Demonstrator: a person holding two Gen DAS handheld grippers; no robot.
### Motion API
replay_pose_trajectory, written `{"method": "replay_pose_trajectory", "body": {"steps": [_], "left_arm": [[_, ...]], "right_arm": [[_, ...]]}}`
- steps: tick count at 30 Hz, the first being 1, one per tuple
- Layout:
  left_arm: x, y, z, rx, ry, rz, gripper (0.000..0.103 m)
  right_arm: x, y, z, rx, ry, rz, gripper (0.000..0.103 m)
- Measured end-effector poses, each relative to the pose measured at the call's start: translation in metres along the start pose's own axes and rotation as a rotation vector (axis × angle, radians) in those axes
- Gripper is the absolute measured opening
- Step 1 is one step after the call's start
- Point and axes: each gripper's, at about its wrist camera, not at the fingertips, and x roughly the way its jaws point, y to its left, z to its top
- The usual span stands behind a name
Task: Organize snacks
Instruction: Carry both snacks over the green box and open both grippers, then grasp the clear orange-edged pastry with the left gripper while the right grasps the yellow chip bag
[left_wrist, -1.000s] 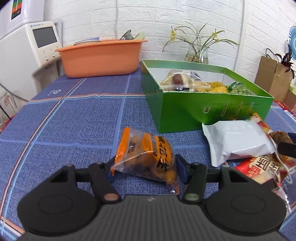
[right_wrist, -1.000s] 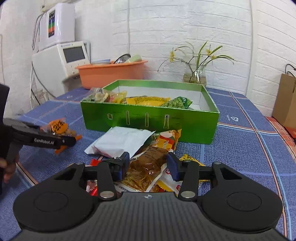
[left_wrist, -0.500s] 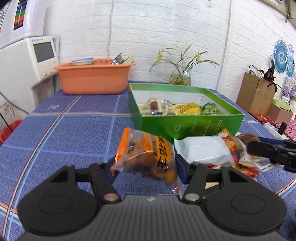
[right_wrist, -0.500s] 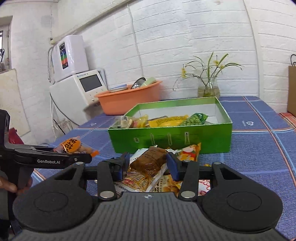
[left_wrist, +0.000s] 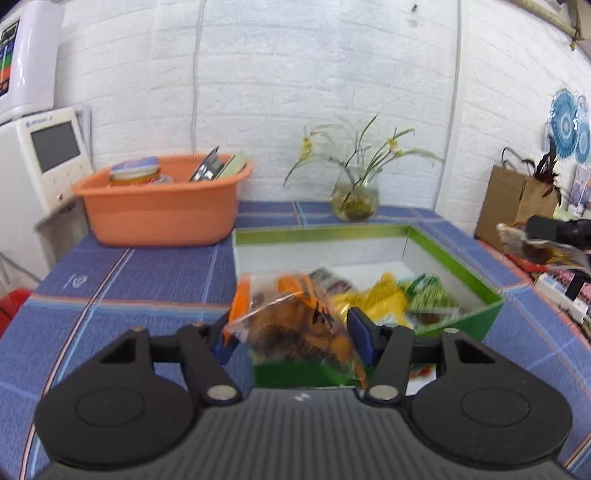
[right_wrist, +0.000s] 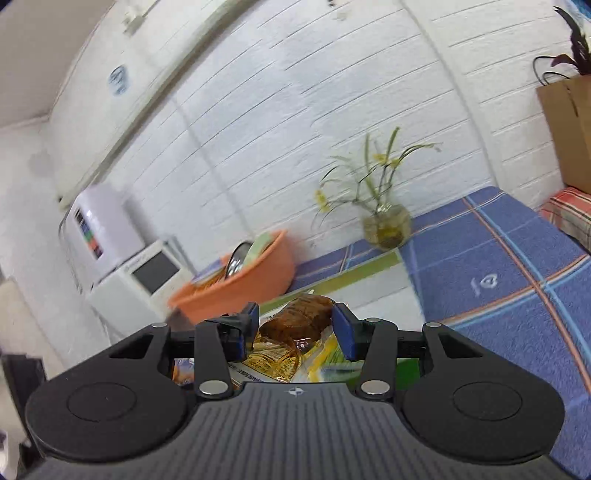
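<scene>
The left gripper is closed on an orange snack bag and holds it above the near edge of the green box on the worktop. The right gripper clamps a brown snack pack near the same box. To do this step well, each bag should probably go over a free spot in the box, beside the yellow packet, and be let go low, one hand at a time.

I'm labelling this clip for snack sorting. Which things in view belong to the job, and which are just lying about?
Job:
- green box with snacks inside
- orange-striped snack bag in the left gripper
- brown snack packet in the right gripper

Lying about:
- orange tub
- flower vase
- white appliance
- paper bag
</scene>
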Motion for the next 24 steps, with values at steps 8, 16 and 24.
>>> {"method": "replay_pose_trajectory", "body": {"steps": [8,16,24], "left_arm": [[0.047,-0.028,0.025,0.038,0.004,-0.029,0.056],[0.013,-0.012,-0.008,0.039,0.046,-0.026,0.057],[-0.043,0.009,-0.051,0.045,0.065,0.037,0.073]], "right_arm": [[0.069,0.0,-0.016,-0.156,0.049,-0.146,0.073],[0.069,-0.013,-0.019,-0.17,0.075,-0.143,0.036],[0.041,0.001,-0.013,-0.183,0.092,-0.044,0.065]]}}
